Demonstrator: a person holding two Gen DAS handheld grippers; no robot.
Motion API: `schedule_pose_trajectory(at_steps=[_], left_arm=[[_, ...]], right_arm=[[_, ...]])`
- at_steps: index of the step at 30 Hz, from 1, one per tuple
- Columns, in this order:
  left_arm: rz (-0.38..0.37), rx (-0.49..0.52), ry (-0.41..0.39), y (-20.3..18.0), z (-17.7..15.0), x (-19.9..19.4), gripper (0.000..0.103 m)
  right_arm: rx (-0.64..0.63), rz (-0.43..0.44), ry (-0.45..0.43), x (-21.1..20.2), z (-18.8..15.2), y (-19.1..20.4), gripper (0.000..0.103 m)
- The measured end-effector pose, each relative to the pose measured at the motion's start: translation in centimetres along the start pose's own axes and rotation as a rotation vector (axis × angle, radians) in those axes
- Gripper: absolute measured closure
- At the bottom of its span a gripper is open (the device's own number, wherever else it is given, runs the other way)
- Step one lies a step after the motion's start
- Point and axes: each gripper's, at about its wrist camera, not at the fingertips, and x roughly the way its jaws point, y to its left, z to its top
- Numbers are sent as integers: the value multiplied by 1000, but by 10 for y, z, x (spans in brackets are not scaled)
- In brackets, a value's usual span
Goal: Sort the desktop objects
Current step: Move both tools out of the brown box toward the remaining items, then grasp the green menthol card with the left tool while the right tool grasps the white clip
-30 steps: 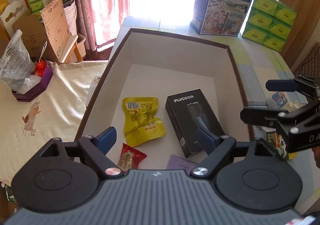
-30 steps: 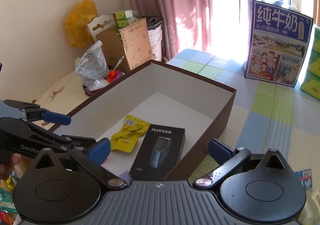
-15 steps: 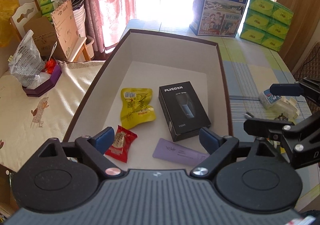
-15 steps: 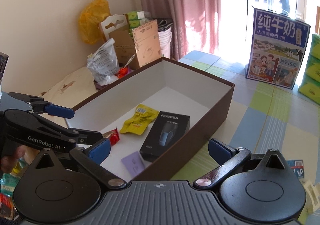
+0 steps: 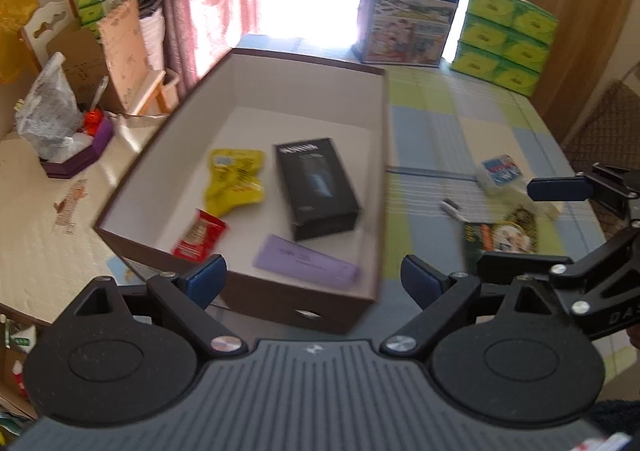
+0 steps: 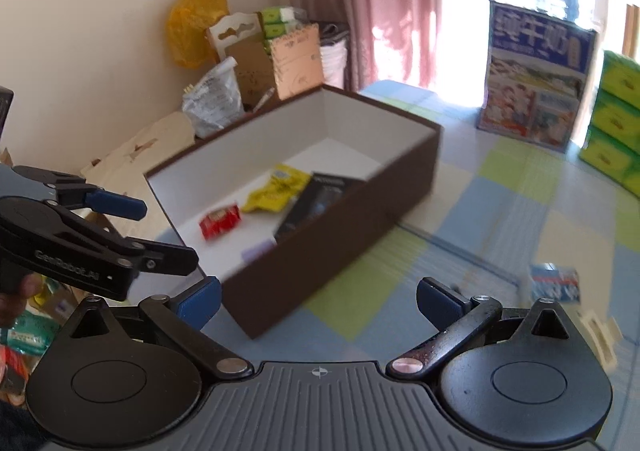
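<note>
A brown box with white inner walls holds a yellow packet, a black carton, a red packet and a purple card. My left gripper hangs open and empty in front of the box's near wall. To its right my right gripper is open and empty over the checked tablecloth beside the box. A blue-white packet, a green-black packet and a small white clip lie on the cloth right of the box.
A blue milk carton and stacked green tissue packs stand at the table's far end. Left of the box, a cream-covered surface carries a purple tray and a plastic bag. A woven chair is at the right.
Both grippers have drawn back from above the box; its near outer wall and more of the tablecloth now show. The left jaws stand slightly wider.
</note>
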Motion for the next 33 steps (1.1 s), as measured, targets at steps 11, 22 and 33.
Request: schedule_pose_trajectory(at_steps=[11,22,33], left_arm=[[-166,96,9,-76,-3,10,11],[-236,196,68,-141,-10,59,11],[-241,217,119,-174,-12,113,20]], right_arm=[[171,-125,77,-41,-57,-67,2],[292,-263,112,-64,-100,-125,2],[383,-307,139,-68,-122,-170,2]])
